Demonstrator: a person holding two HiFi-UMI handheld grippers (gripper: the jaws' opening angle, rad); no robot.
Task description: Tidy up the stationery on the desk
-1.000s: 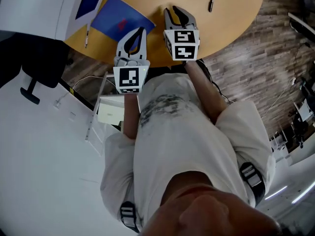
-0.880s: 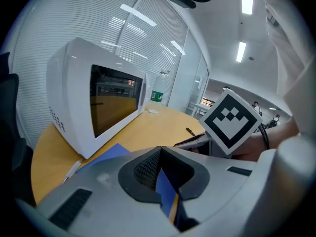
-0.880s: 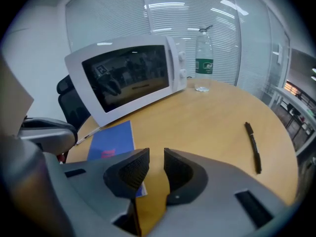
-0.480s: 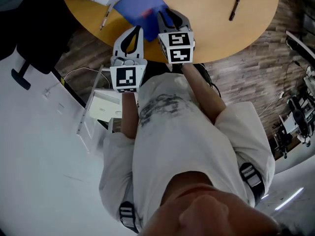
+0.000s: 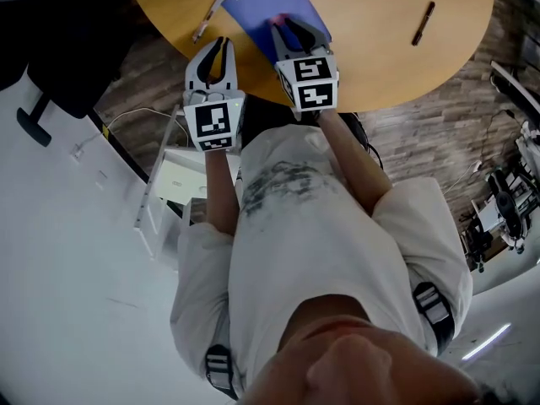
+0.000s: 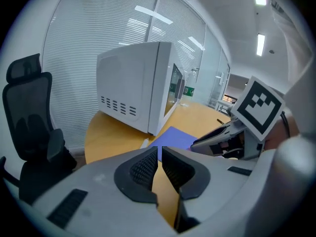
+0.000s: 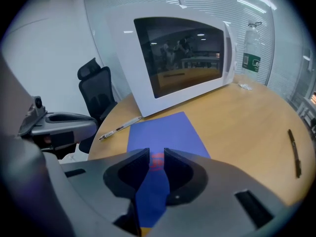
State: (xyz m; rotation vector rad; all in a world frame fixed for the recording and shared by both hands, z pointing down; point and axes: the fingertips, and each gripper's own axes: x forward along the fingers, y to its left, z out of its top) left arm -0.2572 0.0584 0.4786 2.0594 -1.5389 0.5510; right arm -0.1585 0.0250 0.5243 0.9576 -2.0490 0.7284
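Observation:
A blue notebook [image 5: 283, 11] with a red mark lies near the front edge of the round wooden desk [image 5: 380, 66]. In the right gripper view the blue notebook [image 7: 163, 132] fills the narrow gap of my right gripper [image 7: 156, 157], which hovers over its near end, open, holding nothing. My left gripper [image 6: 159, 154] is shut and empty, off the desk's left rim beside the notebook [image 6: 177, 136]. A white pen [image 7: 120, 128] lies left of the notebook; a black pen [image 7: 294, 152] lies far right. In the head view both grippers, left [image 5: 211, 53] and right [image 5: 295, 30], point at the desk.
A white microwave [image 7: 182, 58] stands behind the notebook, a water bottle [image 7: 251, 53] to its right. A black office chair [image 6: 29, 117] stands left of the desk. A white box [image 5: 181, 180] sits on the floor by the person's left arm.
The head view has shifted, so the desk and notebook sit more to the right. Both grippers have moved slightly forward; the right one now reaches over the notebook's near end.

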